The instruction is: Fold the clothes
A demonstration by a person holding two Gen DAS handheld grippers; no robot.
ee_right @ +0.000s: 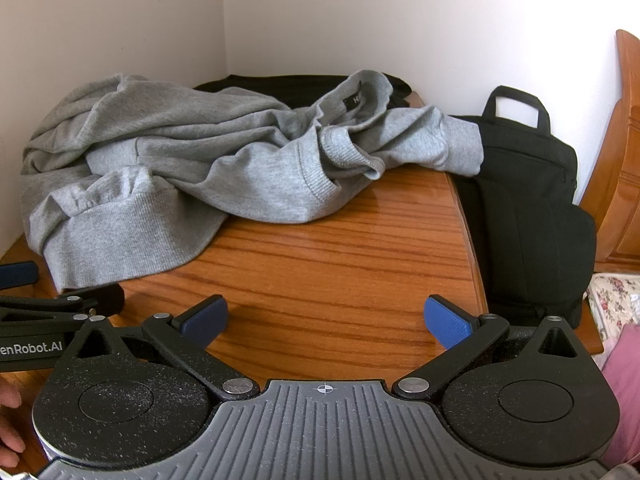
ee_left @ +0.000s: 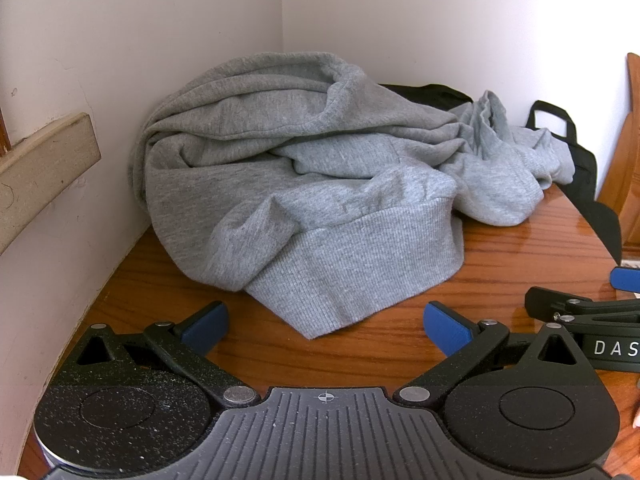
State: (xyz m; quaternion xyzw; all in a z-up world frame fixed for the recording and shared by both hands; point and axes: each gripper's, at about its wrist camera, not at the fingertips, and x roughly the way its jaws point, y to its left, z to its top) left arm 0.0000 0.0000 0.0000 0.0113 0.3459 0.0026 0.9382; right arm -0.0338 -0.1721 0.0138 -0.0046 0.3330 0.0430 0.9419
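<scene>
My table [ee_right: 340,248] is wood, pushed into a corner where two walls [ee_left: 400,20] meet. Its right edge curves away just beside a black bag [ee_right: 528,200], and its left edge runs along the wall under a wooden rail [ee_left: 44,176]. The bare stretch lies in front of me and toward the right; the back and left are filled.

One grey sweatshirt [ee_left: 304,184] lies crumpled there, heaped against the corner, its ribbed hem [ee_left: 348,276] hanging forward onto the wood and one cuff [ee_right: 352,152] flopped toward the middle. A neck label [ee_right: 354,100] shows at the back. Something dark [ee_right: 288,84] lies behind it; I cannot tell what.

I hold two claws. My left gripper [ee_left: 326,322] is spread wide with nothing between its blue pads, and the tip of the hem lies just ahead of it. My right gripper [ee_right: 326,320] is spread just as wide over bare wood, well short of the cloth. The two sit side by side, near each other.

Right of the bag stands wooden furniture [ee_right: 624,152], and below it a flowered cloth [ee_right: 612,300] and something pink [ee_right: 624,380].
</scene>
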